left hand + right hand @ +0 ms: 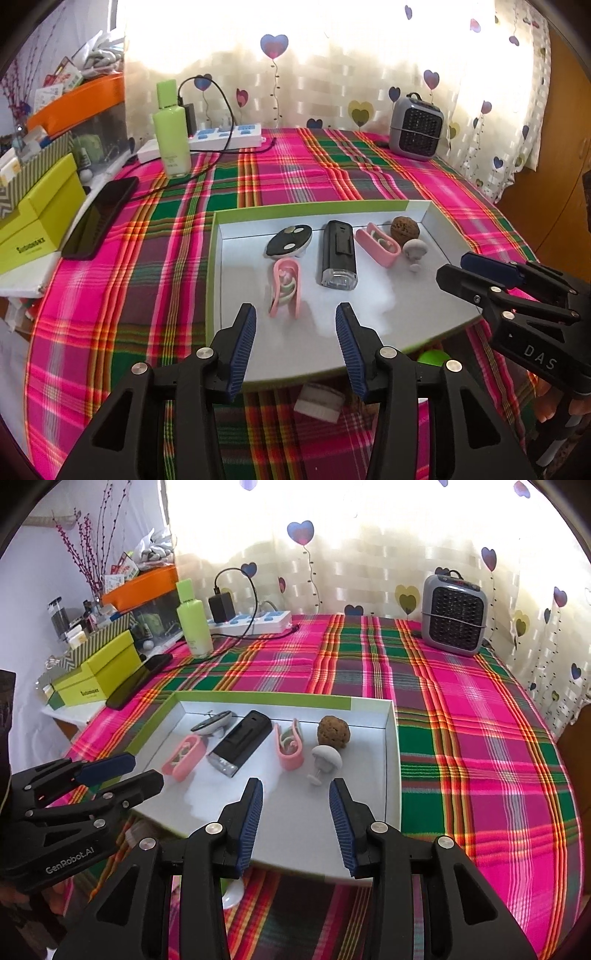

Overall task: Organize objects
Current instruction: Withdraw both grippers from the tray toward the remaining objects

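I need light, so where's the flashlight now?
The flashlight lies in the middle of the tray, between two pink cases.

A shallow tray sits on a cloth-covered bench. Inside it, from left to right, lie a clip case with an oval device behind it, a flashlight, a second case, then a mushroom-shaped piece before a walnut. A heater stands far behind, right; a bottle and power strip stand far behind, left.
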Demonstrator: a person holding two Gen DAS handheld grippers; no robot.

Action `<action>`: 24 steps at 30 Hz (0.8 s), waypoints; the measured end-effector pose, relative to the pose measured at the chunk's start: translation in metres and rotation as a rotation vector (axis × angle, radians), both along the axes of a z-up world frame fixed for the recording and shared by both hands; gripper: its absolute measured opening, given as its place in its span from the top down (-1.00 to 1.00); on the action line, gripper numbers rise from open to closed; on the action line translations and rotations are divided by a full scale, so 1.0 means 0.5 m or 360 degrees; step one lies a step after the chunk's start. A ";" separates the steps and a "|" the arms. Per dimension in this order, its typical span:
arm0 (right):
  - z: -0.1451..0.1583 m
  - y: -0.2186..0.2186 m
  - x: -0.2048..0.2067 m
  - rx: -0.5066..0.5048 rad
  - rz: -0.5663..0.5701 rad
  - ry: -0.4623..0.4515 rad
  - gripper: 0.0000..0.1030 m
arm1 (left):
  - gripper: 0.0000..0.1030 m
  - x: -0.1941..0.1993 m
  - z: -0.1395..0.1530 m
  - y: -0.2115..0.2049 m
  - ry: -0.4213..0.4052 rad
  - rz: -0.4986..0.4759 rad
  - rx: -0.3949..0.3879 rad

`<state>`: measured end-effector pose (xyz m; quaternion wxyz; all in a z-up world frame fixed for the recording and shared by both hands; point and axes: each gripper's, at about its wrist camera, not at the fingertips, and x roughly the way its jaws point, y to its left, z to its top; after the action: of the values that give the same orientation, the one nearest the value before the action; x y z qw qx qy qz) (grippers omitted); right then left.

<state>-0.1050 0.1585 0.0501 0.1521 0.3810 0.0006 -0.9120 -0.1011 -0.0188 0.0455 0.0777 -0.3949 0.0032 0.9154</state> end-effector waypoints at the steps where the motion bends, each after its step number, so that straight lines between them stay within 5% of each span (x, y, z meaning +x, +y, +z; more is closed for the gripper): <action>1: 0.002 0.001 0.005 -0.0003 -0.0001 0.0006 0.24 | 0.15 0.004 0.001 0.000 0.0003 0.0001 0.0002; 24: -0.003 -0.012 0.110 -0.0042 0.0054 0.0020 0.24 | 0.15 0.105 -0.007 -0.005 0.0021 0.0019 0.0027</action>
<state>-0.0500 0.1523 0.0485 0.1727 0.3733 -0.0041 -0.9115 -0.0486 -0.0211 0.0420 0.0756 -0.3883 -0.0062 0.9184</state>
